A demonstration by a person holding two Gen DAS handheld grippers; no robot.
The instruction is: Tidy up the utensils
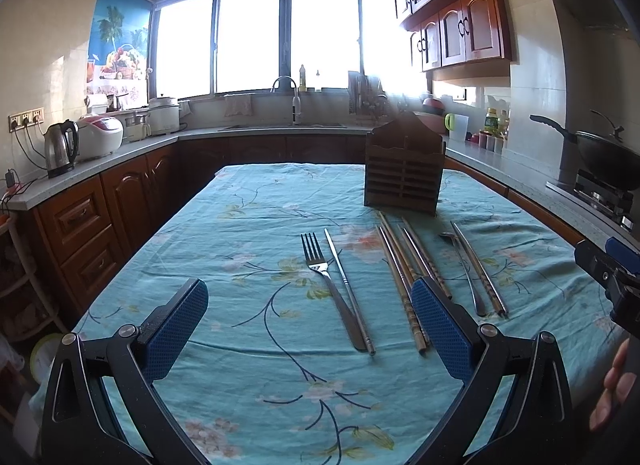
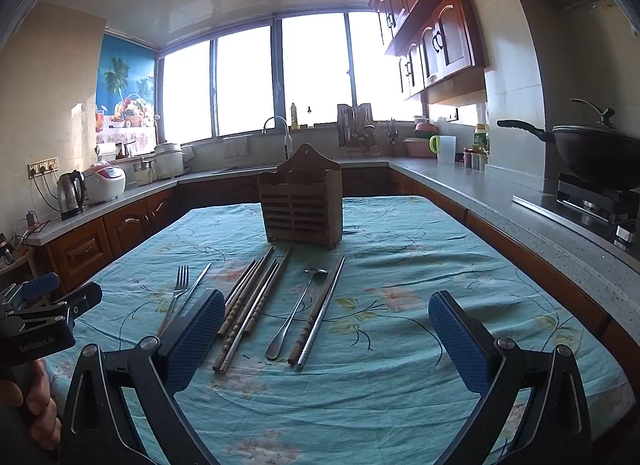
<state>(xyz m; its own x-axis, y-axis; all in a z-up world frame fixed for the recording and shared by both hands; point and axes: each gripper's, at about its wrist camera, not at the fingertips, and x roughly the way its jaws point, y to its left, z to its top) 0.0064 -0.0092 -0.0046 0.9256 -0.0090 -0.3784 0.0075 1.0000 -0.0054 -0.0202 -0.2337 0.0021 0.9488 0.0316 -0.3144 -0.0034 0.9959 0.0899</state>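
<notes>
Both grippers, left gripper (image 1: 310, 329) and right gripper (image 2: 326, 341), released wide, empty, near table edge. Fork (image 1: 320, 269), chopsticks (image 2: 256, 297), spoon (image 2: 298, 307) flat on tablecloth (image 1: 248, 217); wooden holder (image 2: 302, 205) upright beyond. Pinch handle mid-length, lift, drop vertically into slot.

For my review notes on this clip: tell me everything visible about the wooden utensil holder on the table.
The wooden utensil holder is a dark brown box with a slatted front of horizontal slots in two columns and a taller peaked back panel with a small hanging hole. It stands upright on the blue floral tablecloth, toward the far end of the table, just beyond the laid-out utensils. No utensils show above its rim. Nothing is seen touching it but the cloth.
</notes>
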